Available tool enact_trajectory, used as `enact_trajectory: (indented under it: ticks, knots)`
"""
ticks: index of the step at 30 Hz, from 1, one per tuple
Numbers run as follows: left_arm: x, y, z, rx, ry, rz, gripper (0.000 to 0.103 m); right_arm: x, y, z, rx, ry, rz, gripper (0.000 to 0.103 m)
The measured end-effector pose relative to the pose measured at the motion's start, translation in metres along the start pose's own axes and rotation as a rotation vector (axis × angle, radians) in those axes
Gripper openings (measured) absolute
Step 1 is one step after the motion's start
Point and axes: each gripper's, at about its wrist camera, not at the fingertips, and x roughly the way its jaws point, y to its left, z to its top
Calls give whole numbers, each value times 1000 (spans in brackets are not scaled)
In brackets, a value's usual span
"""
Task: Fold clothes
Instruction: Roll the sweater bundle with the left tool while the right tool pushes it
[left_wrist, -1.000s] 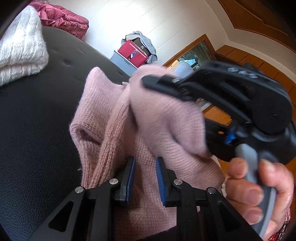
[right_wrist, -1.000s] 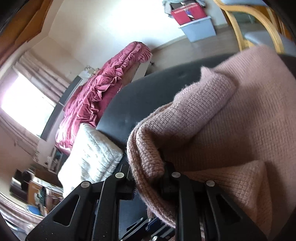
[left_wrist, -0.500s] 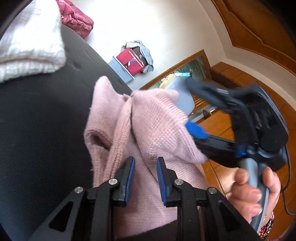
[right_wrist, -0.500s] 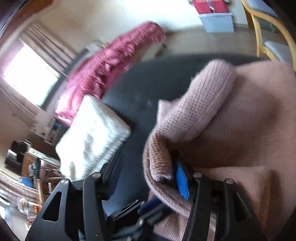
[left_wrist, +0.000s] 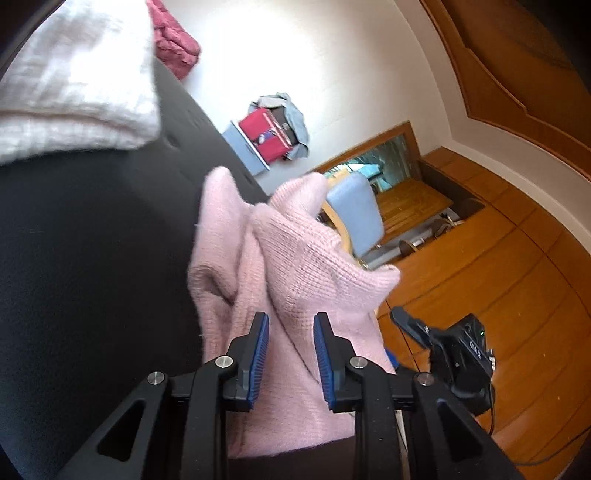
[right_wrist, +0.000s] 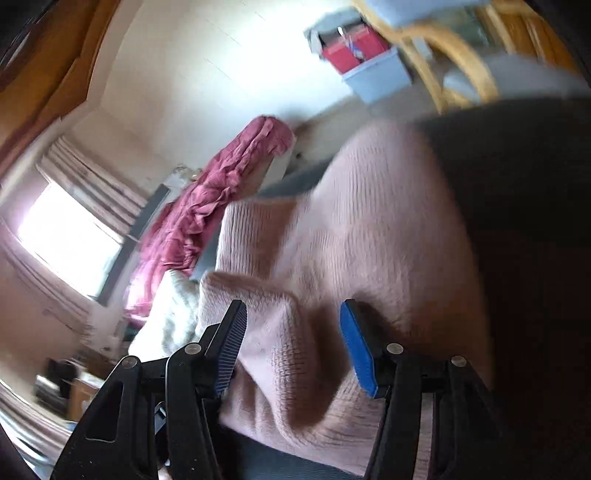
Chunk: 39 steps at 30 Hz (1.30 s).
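A pink knit sweater (left_wrist: 295, 258) lies bunched on a black leather surface (left_wrist: 92, 258), with two folds standing up in peaks. My left gripper (left_wrist: 290, 317) is shut on a gathered part of it, and fabric fills the gap between the blue pads. My right gripper (right_wrist: 291, 310) stands open over a fold of the same sweater (right_wrist: 369, 229); the fold lies loose between the jaws, with a gap at the right pad. In the left wrist view the right gripper (left_wrist: 410, 325) sits low at the right, off the sweater's edge. The right wrist view is blurred.
A folded white knit (left_wrist: 74, 85) rests on the black surface at the far left. Beyond it are a maroon bedspread (right_wrist: 221, 192), a pale bin holding a red box (left_wrist: 266, 136), a wooden chair with a blue seat (left_wrist: 354, 214) and a wooden floor with a cable (left_wrist: 517, 458).
My right gripper opened, let go of the sweater fold and drew back, leaving the top of the sweater for the lower right of the left wrist view. The left gripper kept its hold.
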Motion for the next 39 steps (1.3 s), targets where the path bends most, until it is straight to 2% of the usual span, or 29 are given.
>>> enact_trajectory:
  ticks: [2, 3, 6, 8, 14, 18, 19, 22, 24, 26, 27, 30, 33, 35, 39]
  knots:
    - [-7, 3, 2, 2, -33, 24, 24, 11, 6, -8, -18, 55, 63, 56]
    - [-11, 4, 2, 7, -55, 37, 24, 15, 14, -13, -66, 73, 72, 56]
    - [-27, 8, -1, 31, -85, 49, 24, 25, 49, -37, -307, 91, 79, 58]
    - [-32, 9, -3, 50, -83, 43, 24, 30, 61, -51, -416, 105, 79, 58]
    - [-45, 5, -13, 87, -91, 44, 24, 51, 66, -86, -499, 229, 129, 58]
    - [-46, 1, -10, 76, -88, 52, 24, 43, 80, -102, -588, 317, 221, 58]
    - [-45, -1, -8, 71, -89, 61, 26, 36, 82, -105, -605, 318, 235, 58]
    - [-42, -9, 6, 88, -99, 87, 29, 11, 74, -96, -605, 231, 221, 58]
    - [-44, -17, 15, 128, -85, 46, 29, -3, 66, -85, -568, 156, 213, 58]
    - [-41, -31, 27, 196, -53, -8, 32, -19, 51, -67, -498, 75, 197, 58]
    - [-36, -38, 33, 236, -11, -29, 35, -21, 46, -60, -466, 58, 187, 58]
    - [-16, -55, 42, 348, 135, -69, 37, -22, 23, -45, -368, 70, 154, 58]
    - [4, -67, 46, 455, 278, -83, 38, -20, 7, -45, -319, 84, 125, 58]
    - [15, -70, 47, 497, 361, -70, 38, -20, 0, -47, -303, 93, 119, 58]
    - [25, -71, 48, 499, 480, -116, 38, -15, 3, -52, -320, 98, 104, 58]
